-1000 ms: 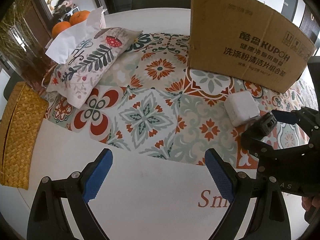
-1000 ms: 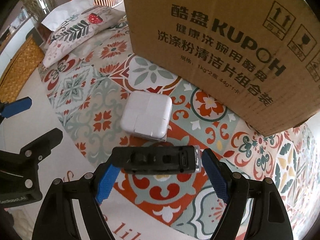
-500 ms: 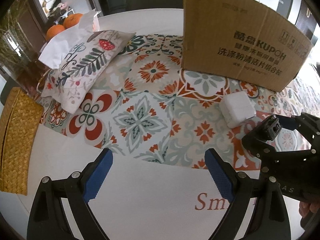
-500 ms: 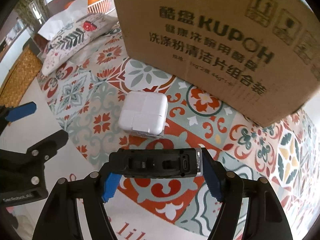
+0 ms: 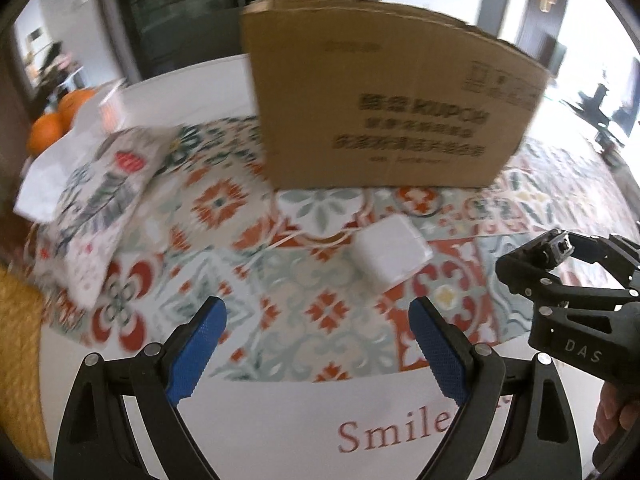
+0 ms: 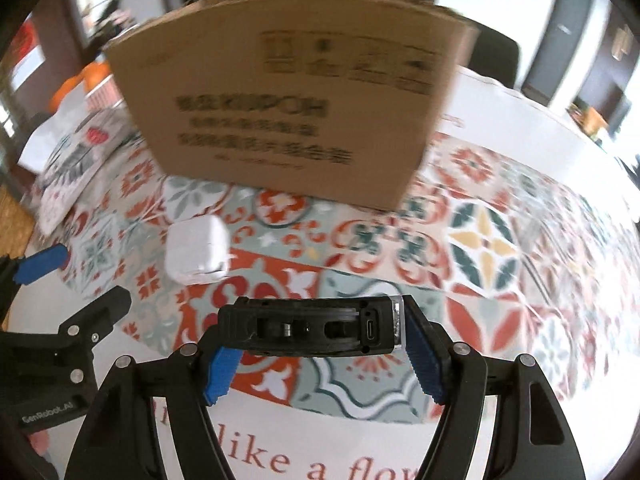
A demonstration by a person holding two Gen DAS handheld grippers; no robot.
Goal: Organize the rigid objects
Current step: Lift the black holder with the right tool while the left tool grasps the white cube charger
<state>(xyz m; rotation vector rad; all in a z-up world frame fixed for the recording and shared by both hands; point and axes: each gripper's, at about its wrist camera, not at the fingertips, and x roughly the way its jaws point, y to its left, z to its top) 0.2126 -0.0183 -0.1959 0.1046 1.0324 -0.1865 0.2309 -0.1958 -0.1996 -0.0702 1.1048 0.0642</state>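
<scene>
Black device [image 6: 312,330], USB-C port facing camera, sits lower centre of the right wrist view, clamped between your right gripper [image 6: 320,354] pads. White charger block [image 6: 198,250] lies mid-left on the patterned cloth [image 6: 484,248], before the cardboard box [image 6: 288,120]. Your left gripper [image 5: 316,354] spread wide, holding nothing.

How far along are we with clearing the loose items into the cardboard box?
Nothing visibly done: the cardboard box shows only its outer wall, contents hidden. In hand: the right gripper is shut on the black device, held above the patterned mat. Left: the white charger lies on the mat before the box, and the left gripper is open and empty.
</scene>
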